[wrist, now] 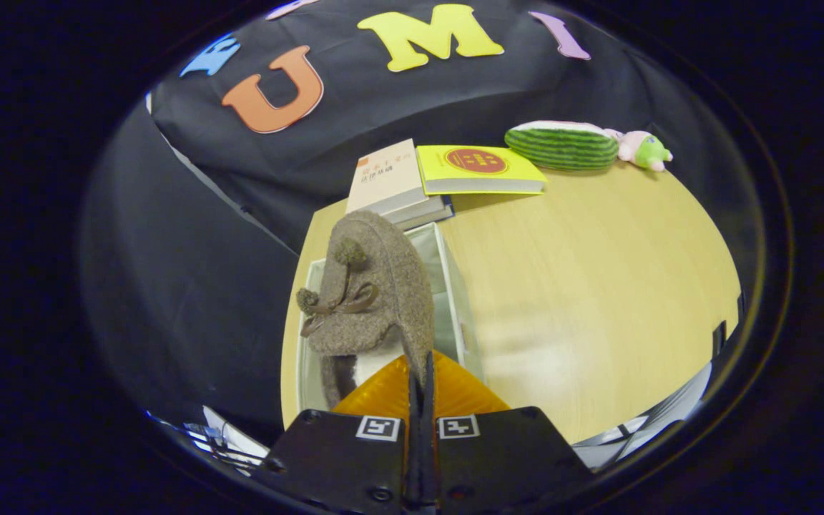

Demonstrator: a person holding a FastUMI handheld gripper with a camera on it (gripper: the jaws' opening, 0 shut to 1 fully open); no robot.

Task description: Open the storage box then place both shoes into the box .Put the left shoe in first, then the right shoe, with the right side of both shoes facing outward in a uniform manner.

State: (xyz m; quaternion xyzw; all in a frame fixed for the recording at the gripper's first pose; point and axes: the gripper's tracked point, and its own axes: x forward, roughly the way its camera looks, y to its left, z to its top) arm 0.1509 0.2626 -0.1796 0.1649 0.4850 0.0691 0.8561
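A brown felt shoe (376,293) with a bow and two pom-poms hangs toe-forward just ahead of my fingers. My gripper (420,379) is shut on the shoe's right side wall near the heel, both fingers pinching the felt edge. Under the shoe lies the open white storage box (451,286), its rim showing to the right and left of the shoe. The shoe hides most of the box's inside, so I cannot tell whether another shoe lies there.
Beyond the box, a stack of books (394,186) and a yellow book (476,170) lie on the wooden table (598,286). A watermelon plush (562,145) and a pink-green plush toy (644,150) sit at the table's far edge.
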